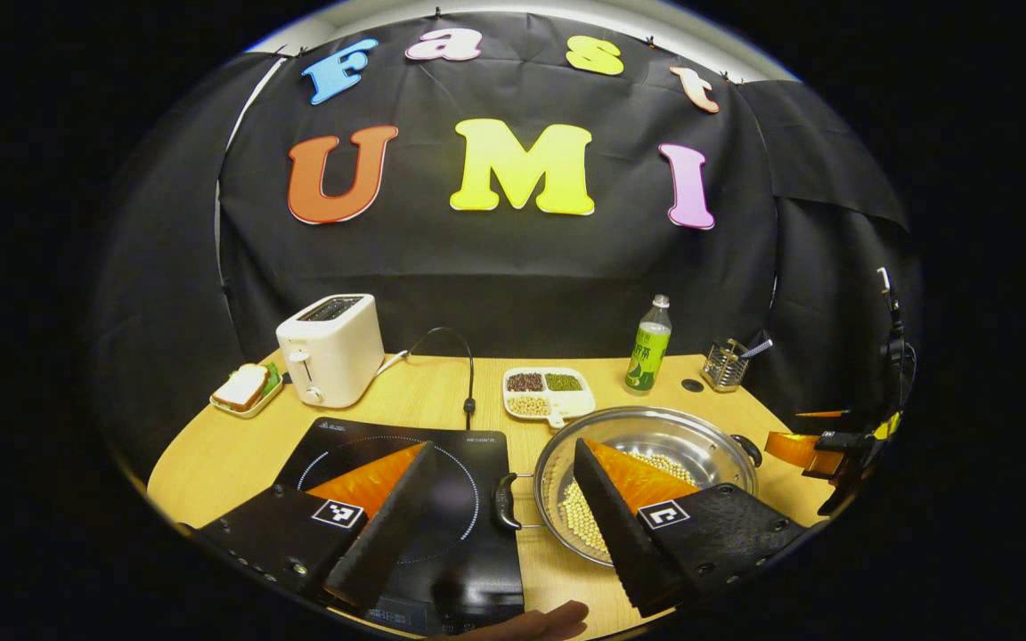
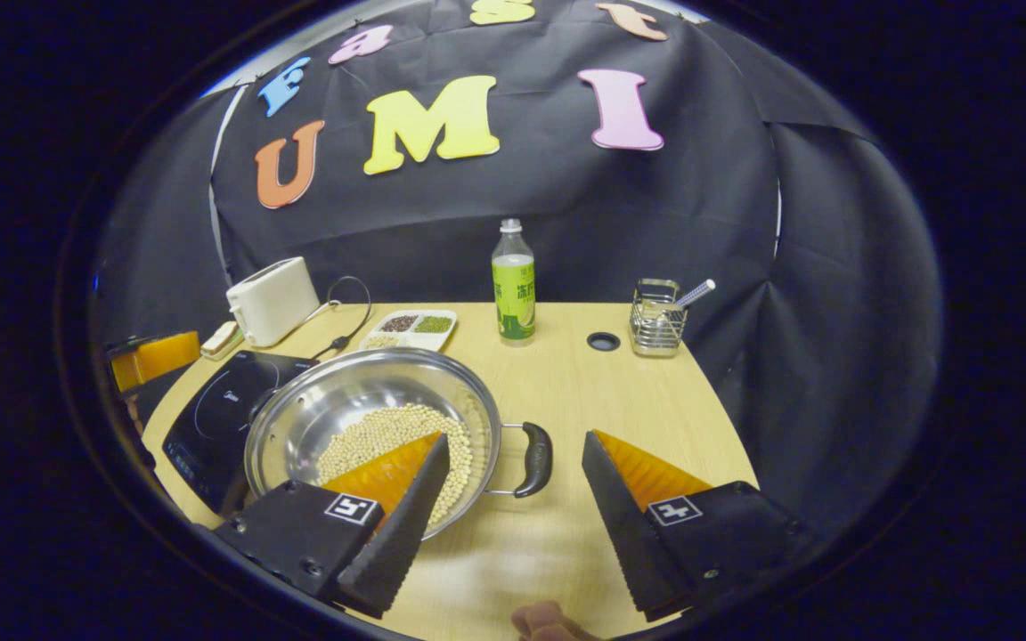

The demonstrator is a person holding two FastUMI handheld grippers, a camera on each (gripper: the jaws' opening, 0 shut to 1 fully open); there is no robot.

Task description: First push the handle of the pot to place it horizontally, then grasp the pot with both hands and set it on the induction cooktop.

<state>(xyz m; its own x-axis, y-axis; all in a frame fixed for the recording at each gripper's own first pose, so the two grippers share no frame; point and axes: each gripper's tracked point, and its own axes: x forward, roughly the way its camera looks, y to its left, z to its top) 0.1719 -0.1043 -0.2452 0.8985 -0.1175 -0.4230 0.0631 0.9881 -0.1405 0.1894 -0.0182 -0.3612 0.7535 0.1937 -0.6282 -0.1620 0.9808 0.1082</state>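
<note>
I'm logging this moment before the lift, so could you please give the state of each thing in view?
Pot: upright on table beside cooktop, beans inside, not gripped.
Cooktop: bare, nothing on it.
Toaster: upright, slots look empty.
Bottle: upright, capped.
Dish: beans in three sections.
Left gripper: open, fingers astride a pot handle.
Right gripper: open, astride the other handle.
</note>
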